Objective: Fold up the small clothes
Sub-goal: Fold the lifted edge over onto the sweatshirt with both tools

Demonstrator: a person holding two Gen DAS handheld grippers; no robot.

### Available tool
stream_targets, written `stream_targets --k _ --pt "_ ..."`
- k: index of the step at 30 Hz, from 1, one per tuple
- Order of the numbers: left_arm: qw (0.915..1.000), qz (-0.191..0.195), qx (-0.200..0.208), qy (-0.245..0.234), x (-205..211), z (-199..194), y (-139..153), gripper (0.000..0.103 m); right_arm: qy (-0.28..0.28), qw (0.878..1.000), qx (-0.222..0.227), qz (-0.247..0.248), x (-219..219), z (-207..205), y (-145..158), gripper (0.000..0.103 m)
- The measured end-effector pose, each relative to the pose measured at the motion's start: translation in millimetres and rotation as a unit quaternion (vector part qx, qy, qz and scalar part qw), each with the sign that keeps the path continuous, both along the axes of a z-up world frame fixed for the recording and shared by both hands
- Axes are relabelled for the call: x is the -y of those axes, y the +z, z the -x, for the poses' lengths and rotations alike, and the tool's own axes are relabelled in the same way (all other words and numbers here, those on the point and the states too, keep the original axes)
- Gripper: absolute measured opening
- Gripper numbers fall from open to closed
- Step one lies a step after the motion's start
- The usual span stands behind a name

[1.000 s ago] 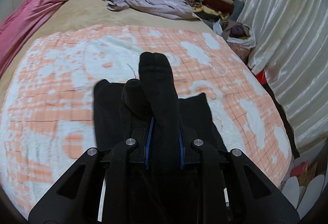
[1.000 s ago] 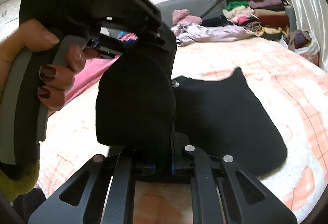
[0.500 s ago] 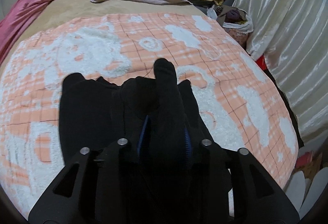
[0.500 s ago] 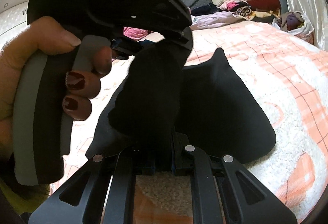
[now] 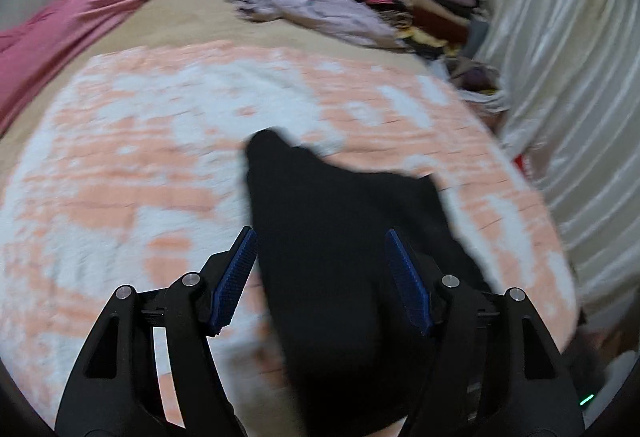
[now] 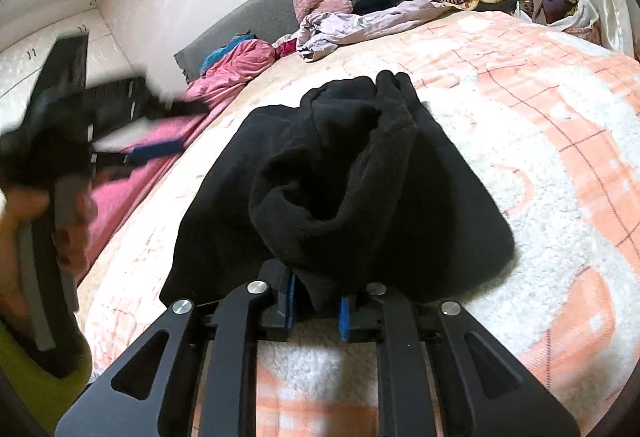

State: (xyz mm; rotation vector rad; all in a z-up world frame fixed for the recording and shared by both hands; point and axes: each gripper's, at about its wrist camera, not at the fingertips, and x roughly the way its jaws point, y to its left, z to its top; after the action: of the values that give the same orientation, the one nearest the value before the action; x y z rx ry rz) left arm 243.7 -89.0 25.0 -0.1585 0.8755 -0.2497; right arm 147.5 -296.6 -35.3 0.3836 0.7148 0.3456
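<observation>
I saw a bed (image 6: 280, 85) covered with a peach-and-white fleece blanket (image 6: 560, 141). A black garment (image 6: 360, 173) lay bunched on the blanket's middle. Along the bed's left edge lay a pink quilt (image 5: 72, 21). Toward the far edge were a lilac garment (image 5: 320, 13) and, in the far right corner, stacked folded clothes (image 5: 416, 1).

A blurred view from the left gripper (image 5: 324, 277), whose two blue-padded fingers (image 5: 234, 281) are spread wide apart. Between them lies a black garment (image 5: 336, 237), spread on an orange-and-white checked blanket (image 5: 140, 157); whether the pads touch the cloth cannot be told. Farther back, a pink cover (image 5: 80, 17) runs along the left, a lilac garment (image 5: 312, 9) lies crumpled, and a stack of folded clothes (image 5: 416, 1) sits beside a pale shiny curtain (image 5: 568, 57).
</observation>
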Motion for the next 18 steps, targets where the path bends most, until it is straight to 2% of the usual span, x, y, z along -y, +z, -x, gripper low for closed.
stream_targets --k 3,6,8,12,18 --pt "0.9997 -0.024 -0.002 0.0 -5 8 -16 0.058 -0.004 1.0 -0.004 0.001 7 2 3 0.02" --pt "0.9994 -0.029 -0.011 -0.012 0 10 -31 0.058 -0.018 1.0 -0.013 -0.001 16 4 3 0.029" --pt "0.9989 -0.035 -0.014 -0.027 7 16 -43 0.058 -0.023 1.0 -0.021 -0.002 21 6 3 0.03" --pt "0.998 -0.054 0.003 -0.031 11 21 -43 0.057 -0.02 1.0 -0.016 -0.001 24 16 17 0.032" --pt "0.9985 -0.045 0.001 -0.032 5 22 -42 0.057 -0.021 1.0 0.019 0.004 24 17 55 0.035"
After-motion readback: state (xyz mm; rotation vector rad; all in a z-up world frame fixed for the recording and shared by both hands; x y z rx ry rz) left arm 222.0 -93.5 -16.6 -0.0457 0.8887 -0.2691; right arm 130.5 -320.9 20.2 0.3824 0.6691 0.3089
